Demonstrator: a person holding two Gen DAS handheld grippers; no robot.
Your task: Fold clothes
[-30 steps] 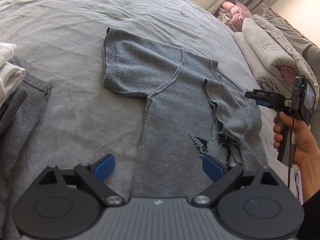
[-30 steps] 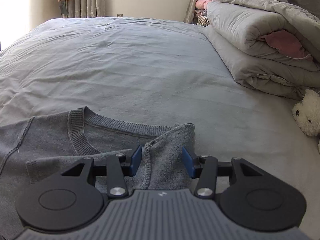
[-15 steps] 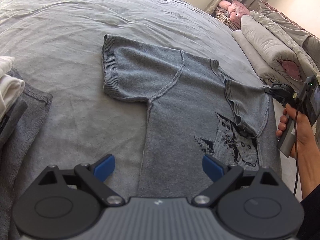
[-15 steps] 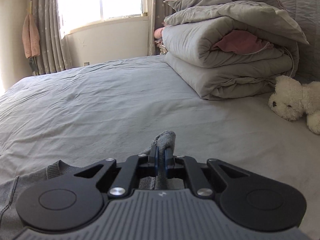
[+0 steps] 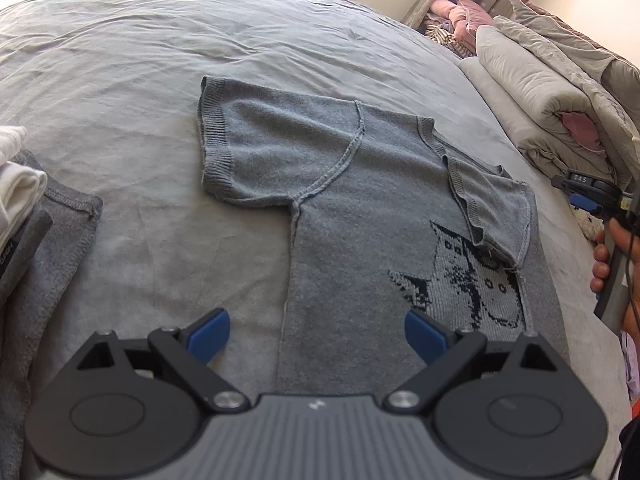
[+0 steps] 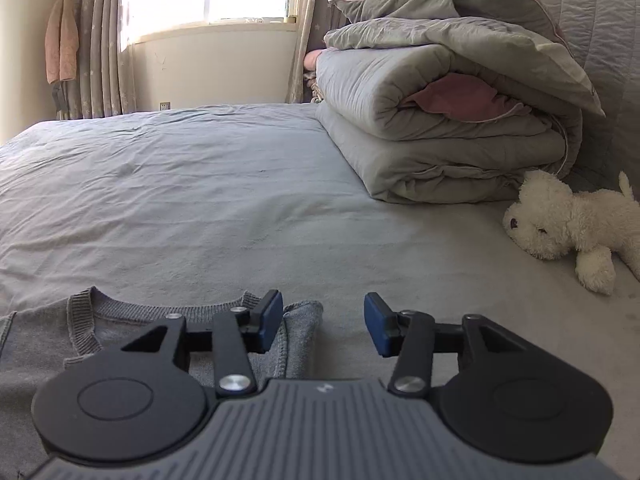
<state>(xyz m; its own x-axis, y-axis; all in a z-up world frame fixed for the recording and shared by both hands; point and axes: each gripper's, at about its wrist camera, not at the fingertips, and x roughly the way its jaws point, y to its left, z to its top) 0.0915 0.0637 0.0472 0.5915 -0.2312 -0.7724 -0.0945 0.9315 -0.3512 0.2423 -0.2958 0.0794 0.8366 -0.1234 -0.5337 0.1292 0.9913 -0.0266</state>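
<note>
The right tongs (image 6: pixel 323 326) are opening beside the sweater (image 5: pixel 360 216) sleeve (image 5: pixel 494 210) folded inward, nothing pinched, while the left tongs (image 5: pixel 316 334) hover spread above its hem, seemingly ready to grasp.

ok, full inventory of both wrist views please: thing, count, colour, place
sweater: 1, grey with an owl motif, flat mid-bed, one sleeve folded in over its front
bed sheet: 1, grey, under everything
folded clothes: 1 stack, white and grey, left edge of left wrist view
folded duvet: 1, grey with pink lining, by the headboard
plush dog: 1, cream, on the bed beside the duvet
curtains: grey, at the window
left hand-held gripper: 1, black with blue pads, open over the sweater's lower part
right hand-held gripper: 1, same colours, jaws opening, folded sleeve by one pad, not pinched
person's hand: 1, holding the right gripper's handle
</note>
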